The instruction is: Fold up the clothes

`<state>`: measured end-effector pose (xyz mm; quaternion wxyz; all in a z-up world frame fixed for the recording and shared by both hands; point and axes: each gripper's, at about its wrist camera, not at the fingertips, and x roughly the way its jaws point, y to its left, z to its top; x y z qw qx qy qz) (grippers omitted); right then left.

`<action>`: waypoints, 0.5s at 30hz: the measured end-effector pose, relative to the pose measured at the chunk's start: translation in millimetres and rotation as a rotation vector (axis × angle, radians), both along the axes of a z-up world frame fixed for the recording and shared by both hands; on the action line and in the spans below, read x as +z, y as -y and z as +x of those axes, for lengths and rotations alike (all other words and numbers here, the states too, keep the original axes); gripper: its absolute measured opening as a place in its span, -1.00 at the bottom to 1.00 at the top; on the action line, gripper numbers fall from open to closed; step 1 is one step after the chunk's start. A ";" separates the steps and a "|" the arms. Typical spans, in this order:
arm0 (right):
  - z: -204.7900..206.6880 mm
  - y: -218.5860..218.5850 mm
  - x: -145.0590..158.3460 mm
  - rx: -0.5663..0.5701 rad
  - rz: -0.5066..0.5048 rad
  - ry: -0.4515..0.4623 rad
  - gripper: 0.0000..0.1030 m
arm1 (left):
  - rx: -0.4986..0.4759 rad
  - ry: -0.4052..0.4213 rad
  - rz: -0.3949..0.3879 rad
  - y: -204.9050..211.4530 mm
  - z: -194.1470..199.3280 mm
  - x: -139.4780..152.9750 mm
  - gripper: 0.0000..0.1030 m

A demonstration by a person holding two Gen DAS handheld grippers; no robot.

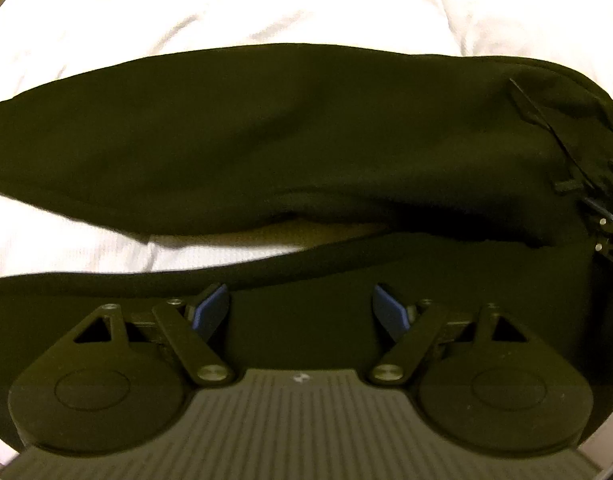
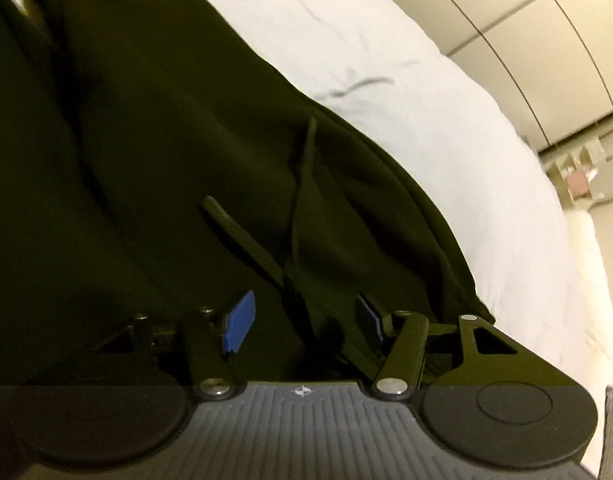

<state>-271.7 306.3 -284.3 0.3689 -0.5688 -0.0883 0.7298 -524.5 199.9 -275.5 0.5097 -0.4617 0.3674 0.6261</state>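
A black garment (image 1: pixel 290 128), seemingly trousers with a drawstring, lies across a white bed sheet (image 1: pixel 242 4). One leg stretches left to right in the left wrist view, with a second black layer (image 1: pixel 314 280) below it. My left gripper (image 1: pixel 300 312) is open, low over that near layer, holding nothing. My right gripper (image 2: pixel 302 322) is open over the waist end of the garment (image 2: pixel 146 160), where a flat drawstring (image 2: pixel 242 236) lies between its blue pads (image 2: pixel 238 328). The right gripper also shows at the right edge of the left wrist view (image 1: pixel 604 220).
The white bed (image 2: pixel 406 92) drops away at its right edge. Beyond it are cream cabinet panels (image 2: pixel 526 12) and small items on the floor (image 2: pixel 582 176). A strip of sheet (image 1: pixel 210 252) shows between the two black layers.
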 end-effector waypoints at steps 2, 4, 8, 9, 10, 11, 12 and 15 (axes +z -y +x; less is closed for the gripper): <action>-0.3 -8.6 -4.1 -0.014 -0.029 -0.025 -0.11 | 0.000 -0.001 0.003 -0.8 -2.2 -0.6 0.49; -4.4 -14.6 -5.5 -0.022 -0.074 -0.065 -0.88 | 0.000 -0.001 0.006 0.3 -1.9 -0.8 0.49; -14.4 -5.5 15.2 -0.045 -0.109 -0.270 -0.94 | -0.001 -0.002 0.013 7.1 -4.5 -0.9 0.49; -15.7 1.8 22.9 -0.049 -0.118 -0.355 -0.95 | 0.001 -0.002 0.011 9.0 -5.7 -1.4 0.50; -16.4 8.4 28.5 -0.039 -0.125 -0.419 -0.95 | 0.006 -0.003 0.007 11.2 -6.7 -1.6 0.50; -18.0 14.2 30.8 -0.024 -0.133 -0.455 -0.94 | 0.010 -0.003 0.004 12.8 -8.1 -2.2 0.50; -20.7 19.3 29.0 -0.015 -0.157 -0.465 -0.94 | 0.015 -0.001 0.000 14.0 -9.8 -3.2 0.50; -29.3 26.6 11.4 -0.019 -0.241 -0.419 -0.78 | 0.024 0.004 -0.010 14.8 -14.1 -6.6 0.50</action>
